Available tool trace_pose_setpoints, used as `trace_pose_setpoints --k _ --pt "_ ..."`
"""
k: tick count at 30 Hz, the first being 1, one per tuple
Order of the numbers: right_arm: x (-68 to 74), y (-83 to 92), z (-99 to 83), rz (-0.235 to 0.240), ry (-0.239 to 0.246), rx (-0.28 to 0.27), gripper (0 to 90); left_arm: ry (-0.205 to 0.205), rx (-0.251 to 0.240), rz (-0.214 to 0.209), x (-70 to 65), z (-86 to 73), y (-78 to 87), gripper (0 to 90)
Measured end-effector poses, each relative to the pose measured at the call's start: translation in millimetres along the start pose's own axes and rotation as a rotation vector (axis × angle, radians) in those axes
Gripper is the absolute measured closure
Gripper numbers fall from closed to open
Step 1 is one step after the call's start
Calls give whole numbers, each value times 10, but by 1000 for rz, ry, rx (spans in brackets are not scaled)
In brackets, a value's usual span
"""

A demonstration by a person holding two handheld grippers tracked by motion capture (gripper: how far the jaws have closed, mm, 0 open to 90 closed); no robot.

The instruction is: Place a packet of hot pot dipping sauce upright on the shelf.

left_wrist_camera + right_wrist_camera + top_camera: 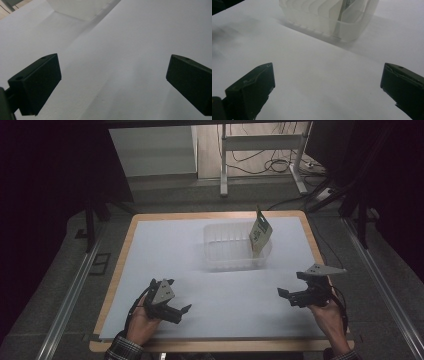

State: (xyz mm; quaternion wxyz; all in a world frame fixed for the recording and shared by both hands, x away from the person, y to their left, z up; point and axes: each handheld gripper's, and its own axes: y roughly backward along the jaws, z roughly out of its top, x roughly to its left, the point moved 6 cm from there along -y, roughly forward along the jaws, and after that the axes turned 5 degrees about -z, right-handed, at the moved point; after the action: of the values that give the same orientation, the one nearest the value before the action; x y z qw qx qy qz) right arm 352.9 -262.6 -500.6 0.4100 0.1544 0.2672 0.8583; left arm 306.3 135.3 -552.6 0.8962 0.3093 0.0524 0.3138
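Observation:
A clear plastic tub [225, 252] stands on the white tabletop [165, 250] toward the far middle. A beige packet with a green top [260, 234] leans upright inside the tub against its right end. In the right gripper view the tub [352, 27] lies ahead with the packet's edge [343, 10] seen through its wall. My left gripper [181, 311] rests low near the front left, open with nothing between its jaws [113, 82]. My right gripper [289, 296] hovers near the front right, also open and empty [328, 87].
The white sheet lies on a wooden board [131, 227] with edges showing all round. Metal rails [75, 285] run along both sides of the table. Beyond the far edge stand a desk frame [223, 165] and loose cables [270, 162] on the floor.

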Motion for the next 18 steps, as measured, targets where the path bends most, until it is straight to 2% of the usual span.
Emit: trace_pose_setpoints --k 18 --pt "-148 308 -304 -68 -37 6 0 -10 10 -6 -10 -5 -9 0"
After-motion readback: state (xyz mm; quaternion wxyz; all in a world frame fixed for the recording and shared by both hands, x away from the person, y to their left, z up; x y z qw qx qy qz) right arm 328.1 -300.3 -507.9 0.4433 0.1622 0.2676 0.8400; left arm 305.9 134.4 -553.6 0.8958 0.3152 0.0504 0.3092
